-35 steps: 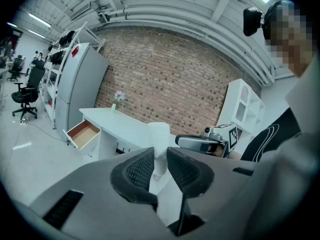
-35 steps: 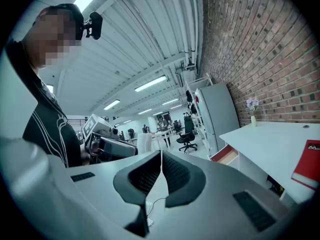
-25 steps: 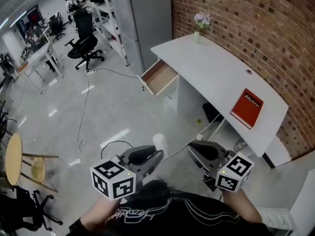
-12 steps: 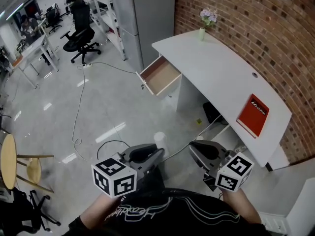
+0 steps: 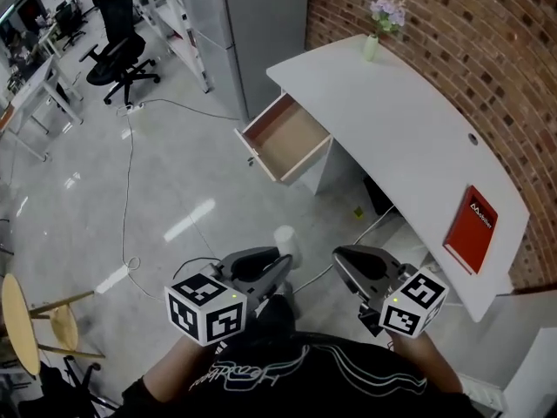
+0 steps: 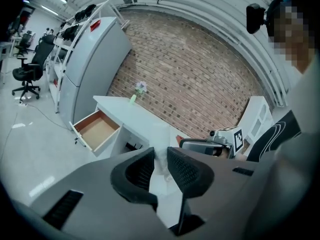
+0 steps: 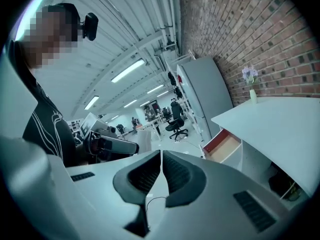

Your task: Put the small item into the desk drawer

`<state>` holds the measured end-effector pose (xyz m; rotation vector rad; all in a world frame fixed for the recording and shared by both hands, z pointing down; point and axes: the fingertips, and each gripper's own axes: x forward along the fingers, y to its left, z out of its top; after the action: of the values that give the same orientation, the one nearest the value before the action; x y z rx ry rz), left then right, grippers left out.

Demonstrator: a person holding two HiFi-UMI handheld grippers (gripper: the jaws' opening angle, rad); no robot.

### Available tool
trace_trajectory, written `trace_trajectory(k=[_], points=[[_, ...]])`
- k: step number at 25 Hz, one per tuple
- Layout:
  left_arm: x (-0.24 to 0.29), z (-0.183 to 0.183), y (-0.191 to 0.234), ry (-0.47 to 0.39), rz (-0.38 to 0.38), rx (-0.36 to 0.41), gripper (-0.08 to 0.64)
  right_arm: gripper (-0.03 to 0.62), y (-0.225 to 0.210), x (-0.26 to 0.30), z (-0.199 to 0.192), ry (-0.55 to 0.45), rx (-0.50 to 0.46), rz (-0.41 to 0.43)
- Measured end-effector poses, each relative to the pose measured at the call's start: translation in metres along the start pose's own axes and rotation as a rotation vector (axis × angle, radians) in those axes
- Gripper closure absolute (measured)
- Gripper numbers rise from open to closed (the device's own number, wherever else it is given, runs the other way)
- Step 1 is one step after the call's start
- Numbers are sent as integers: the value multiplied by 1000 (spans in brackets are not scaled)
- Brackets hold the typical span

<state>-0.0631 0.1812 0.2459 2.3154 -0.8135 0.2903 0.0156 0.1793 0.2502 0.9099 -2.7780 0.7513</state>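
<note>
My left gripper (image 5: pixel 280 264) is shut on a small white cylinder (image 5: pixel 285 239), held low in front of me over the floor. Looking along its own jaws, the pale item (image 6: pixel 160 163) sits pinched between the ribbed pads of the left gripper (image 6: pixel 161 153). My right gripper (image 5: pixel 341 259) hovers beside it, shut and empty, its pads almost touching (image 7: pixel 161 159). Ahead, the desk drawer (image 5: pixel 285 138) stands pulled open, its brown inside bare; it also shows as the drawer (image 6: pixel 97 130) and the drawer (image 7: pixel 224 145). Both grippers are well short of it.
The white curved desk (image 5: pixel 409 120) runs along the brick wall, with a red book (image 5: pixel 471 228) and a small flower vase (image 5: pixel 372 43) on it. A grey cabinet (image 5: pixel 261 24) stands beyond the drawer. An office chair (image 5: pixel 113 55), a floor cable (image 5: pixel 127 190) and a stool (image 5: pixel 22 320) lie left.
The view has advanced toward the desk: the open drawer looms larger and nearer. Both grippers keep the same pose, the left still holding the white item.
</note>
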Motion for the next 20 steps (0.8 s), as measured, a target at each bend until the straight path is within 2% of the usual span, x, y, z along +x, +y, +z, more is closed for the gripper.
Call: trace_trajectory(k=[9,13,20], points=[[40,63,126,61,4,42,463,549,-75,114,27,61,68,-61],[59,80,164,70,26,74,463,549,-99,141,31,68,74,-75],[106,88,211,87,113,141,463,549,-139,161,25,84,93,-78]])
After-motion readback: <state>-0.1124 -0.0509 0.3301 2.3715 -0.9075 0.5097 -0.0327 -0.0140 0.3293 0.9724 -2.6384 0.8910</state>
